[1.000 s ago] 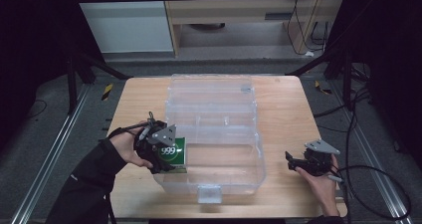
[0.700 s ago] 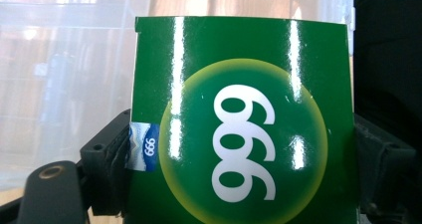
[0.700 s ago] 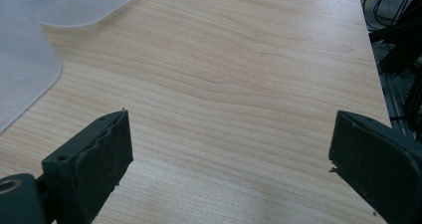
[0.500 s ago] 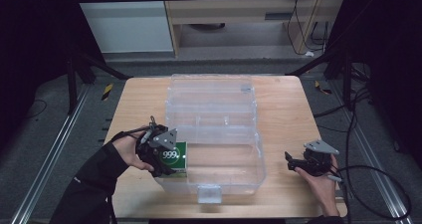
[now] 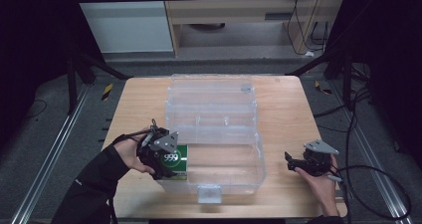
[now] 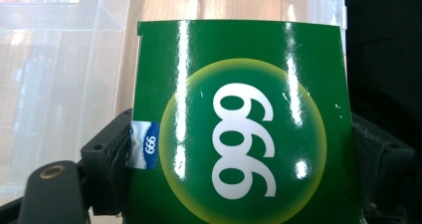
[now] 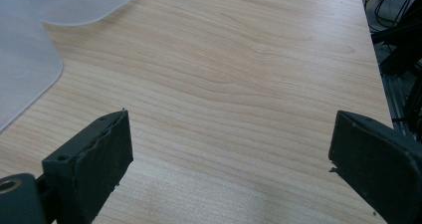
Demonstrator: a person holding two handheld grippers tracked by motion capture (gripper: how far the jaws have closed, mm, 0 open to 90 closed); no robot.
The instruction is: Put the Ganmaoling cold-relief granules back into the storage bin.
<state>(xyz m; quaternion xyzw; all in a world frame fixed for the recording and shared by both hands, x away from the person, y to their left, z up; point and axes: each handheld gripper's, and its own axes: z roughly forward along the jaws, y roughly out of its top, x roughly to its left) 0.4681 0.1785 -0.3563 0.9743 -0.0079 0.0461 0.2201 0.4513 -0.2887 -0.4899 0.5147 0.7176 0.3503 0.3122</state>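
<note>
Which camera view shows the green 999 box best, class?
The left gripper view: the green box is close up between the jaws, its label readable. The high view shows it small, partly hidden by the left gripper, at the clear bin's left end.

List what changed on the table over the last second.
The left gripper, clamped on the green box, carried it slightly right, to the near-left wall of the clear bin. The grip held throughout. The right gripper stayed open over the bare table, and the bin kept its place.
</note>
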